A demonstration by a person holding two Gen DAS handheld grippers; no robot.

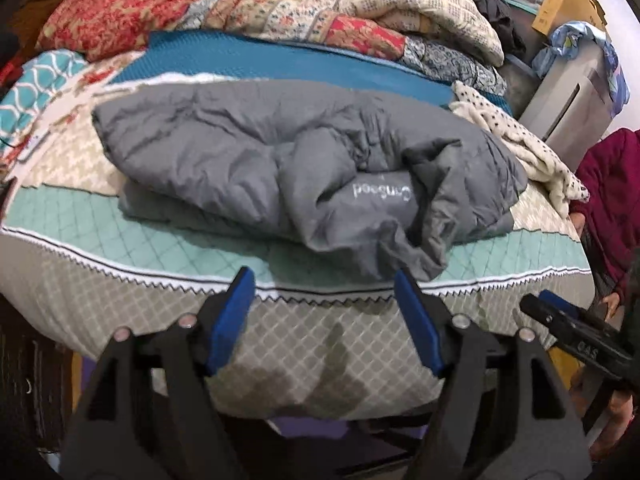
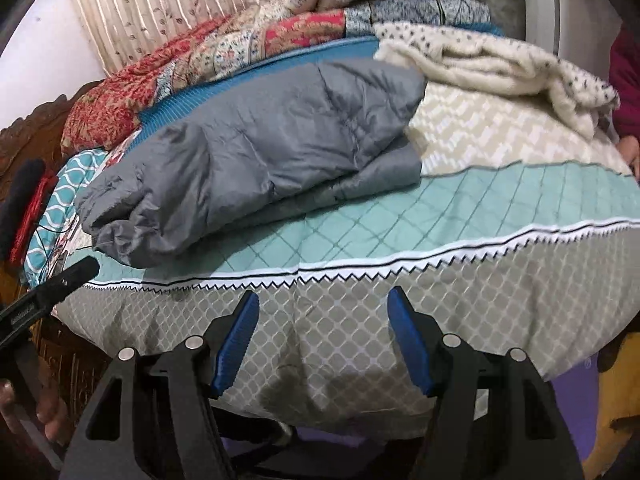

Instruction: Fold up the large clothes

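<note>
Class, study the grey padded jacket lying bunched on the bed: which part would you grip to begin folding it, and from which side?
Grip the loose, thin flap of the grey jacket that hangs nearest the bed's front edge. It lifts clear of the bulk, so a claw can probably close around it. Come from the front, where the open left claw already faces it. The puffy middle looks too thick to pinch.

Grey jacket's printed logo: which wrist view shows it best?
The left wrist view: the white lettering sits upside down on the grey jacket. The right wrist view shows the jacket from its other side, no lettering visible.
</note>
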